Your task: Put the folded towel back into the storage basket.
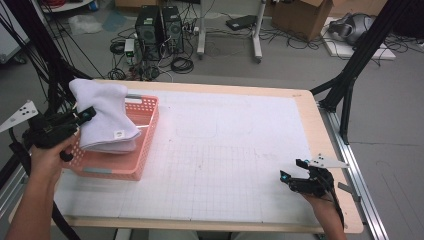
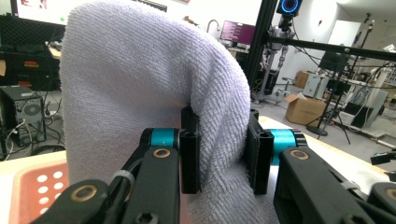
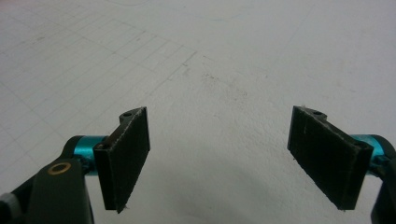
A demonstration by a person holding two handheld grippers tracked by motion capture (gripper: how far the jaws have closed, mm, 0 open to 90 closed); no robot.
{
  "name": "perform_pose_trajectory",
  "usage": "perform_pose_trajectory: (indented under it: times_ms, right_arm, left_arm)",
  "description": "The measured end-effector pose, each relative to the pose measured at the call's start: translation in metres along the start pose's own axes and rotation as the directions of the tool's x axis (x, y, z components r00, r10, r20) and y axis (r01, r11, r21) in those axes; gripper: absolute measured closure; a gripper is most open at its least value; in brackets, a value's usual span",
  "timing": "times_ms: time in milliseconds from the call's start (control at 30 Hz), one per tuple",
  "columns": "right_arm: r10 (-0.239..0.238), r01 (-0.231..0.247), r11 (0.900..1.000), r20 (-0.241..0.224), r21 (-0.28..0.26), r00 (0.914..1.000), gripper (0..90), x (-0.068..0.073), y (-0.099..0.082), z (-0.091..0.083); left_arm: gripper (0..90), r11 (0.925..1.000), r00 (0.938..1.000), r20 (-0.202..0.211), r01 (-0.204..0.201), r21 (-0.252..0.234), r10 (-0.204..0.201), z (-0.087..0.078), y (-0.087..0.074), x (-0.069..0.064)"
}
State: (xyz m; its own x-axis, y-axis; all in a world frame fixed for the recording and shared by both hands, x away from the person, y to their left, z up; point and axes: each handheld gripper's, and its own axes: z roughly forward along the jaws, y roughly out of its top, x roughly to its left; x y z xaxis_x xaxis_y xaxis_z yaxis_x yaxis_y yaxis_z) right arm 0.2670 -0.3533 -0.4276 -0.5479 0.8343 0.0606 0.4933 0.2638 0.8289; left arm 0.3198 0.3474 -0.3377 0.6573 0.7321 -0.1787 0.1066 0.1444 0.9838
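Left claw is clamped on the towel. In the left gripper view both pads press into a thick fold of the white terry, so the jaws stand partly closed, stopped by the bulk of the cloth, not by each other. The grip sits on the fold's edge, which I judge keeps the layers together as one bundle instead of letting them fan out.

The towel is over the pink basket at the bench's left end. Its lower part rests inside against the basket's near-left side; its upper part is draped up and over the claw, standing above the rim. My reading: the towel is being set down into the basket, folded, and the grip is kept until the bundle lies flat. Whether the bottom layers already touch the basket floor I cannot tell.

Right claw is released: jaws wide apart, nothing between them, only the white gridded mat below. It rests near the bench's right front edge, well apart from the basket, parked out of the way, I'd say.
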Motion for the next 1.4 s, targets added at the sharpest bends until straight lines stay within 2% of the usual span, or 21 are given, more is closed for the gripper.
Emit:
perform_pose_trajectory:
  times_ms: [300,467,567,733,800,867,933,967,1000,1033,1067,1100,1200,1267,1300,1333,1367,1400]
  right_arm:
    - [0.001,-0.001,1.0000,0.001,0.001,1.0000,20.0,0.000,0.000,0.000]
    - [-0.003,0.003,1.0000,0.001,0.005,1.0000,20.0,0.001,0.000,0.000]
    - [-0.008,0.008,1.0000,0.005,0.002,1.0000,20.0,0.000,0.000,0.000]
    - [-0.006,0.006,1.0000,0.004,0.007,1.0000,20.0,0.001,0.000,-0.001]
    - [-0.003,0.003,1.0000,0.006,0.007,1.0000,20.0,0.001,-0.001,-0.001]
    - [-0.007,0.007,0.9999,0.006,0.009,1.0000,20.0,0.000,-0.001,-0.001]
    - [-0.007,0.007,0.9999,0.007,0.011,1.0000,20.0,0.000,-0.001,-0.001]
    - [-0.006,0.006,0.9999,0.005,0.010,1.0000,20.0,0.000,-0.001,0.000]
    - [-0.010,0.010,0.9999,0.004,0.011,0.9999,20.0,0.000,-0.001,0.000]
    - [-0.012,0.012,0.9999,0.005,0.012,0.9999,20.0,0.000,-0.001,0.000]
    - [-0.012,0.012,0.9999,0.005,0.012,0.9999,20.0,0.000,-0.001,0.000]
    - [-0.010,0.010,0.9999,0.006,0.012,0.9999,20.0,0.001,-0.001,0.000]
    - [-0.008,0.008,0.9999,0.006,0.010,1.0000,20.0,0.001,0.000,-0.001]
    - [-0.009,0.009,0.9999,0.008,0.008,0.9999,20.0,0.001,-0.001,0.000]
    - [-0.009,0.009,0.9999,0.008,0.008,0.9999,20.0,0.001,-0.001,0.000]
    - [-0.009,0.009,0.9999,0.008,0.009,0.9999,20.0,0.001,-0.001,-0.001]
    - [-0.009,0.009,0.9999,0.008,0.009,0.9999,20.0,0.001,-0.001,-0.001]
    - [-0.009,0.009,0.9999,0.008,0.009,0.9999,20.0,0.001,-0.001,-0.001]
  left_arm:
    - [71.8,0.9992,0.9999,0.002,0.013,0.039,-0.013,0.010,-0.016,0.002]
    - [71.7,0.9974,0.9996,-0.001,0.028,0.067,-0.028,0.014,-0.023,0.008]
    - [71.3,0.9948,0.9995,0.004,0.031,0.097,-0.031,0.018,-0.026,0.010]
    - [69.6,0.9895,0.9986,-0.010,0.053,0.134,-0.052,0.022,-0.030,0.014]
    - [69.0,0.9834,0.9967,-0.031,0.079,0.163,-0.075,0.021,-0.031,0.017]
    - [68.1,0.9815,0.9959,-0.040,0.086,0.171,-0.081,0.021,-0.031,0.018]
    - [66.9,0.9717,0.9923,-0.069,0.115,0.207,-0.102,0.020,-0.031,0.020]
    - [66.7,0.9717,0.9923,-0.069,0.115,0.207,-0.102,0.020,-0.031,0.020]
    - [66.1,0.9572,0.9889,-0.099,0.133,0.257,-0.111,0.020,-0.031,0.022]
    - [65.6,0.9533,0.9877,-0.107,0.139,0.268,-0.114,0.021,-0.031,0.022]
    - [65.4,0.9533,0.9877,-0.107,0.139,0.268,-0.114,0.021,-0.031,0.022]
    - [65.3,0.9471,0.9849,-0.130,0.148,0.285,-0.115,0.021,-0.030,0.021]
    - [64.7,0.9363,0.9801,-0.158,0.165,0.310,-0.120,0.021,-0.029,0.022]
    - [63.2,0.9246,0.9741,-0.186,0.185,0.333,-0.128,0.021,-0.028,0.022]
    - [62.7,0.9246,0.9741,-0.186,0.185,0.333,-0.128,0.021,-0.028,0.022]
    - [60.9,0.9087,0.9663,-0.213,0.214,0.358,-0.144,0.021,-0.027,0.023]
    - [60.1,0.9012,0.9613,-0.229,0.231,0.367,-0.153,0.021,-0.026,0.023]
    - [59.3,0.9012,0.9613,-0.229,0.231,0.367,-0.153,0.021,-0.026,0.023]
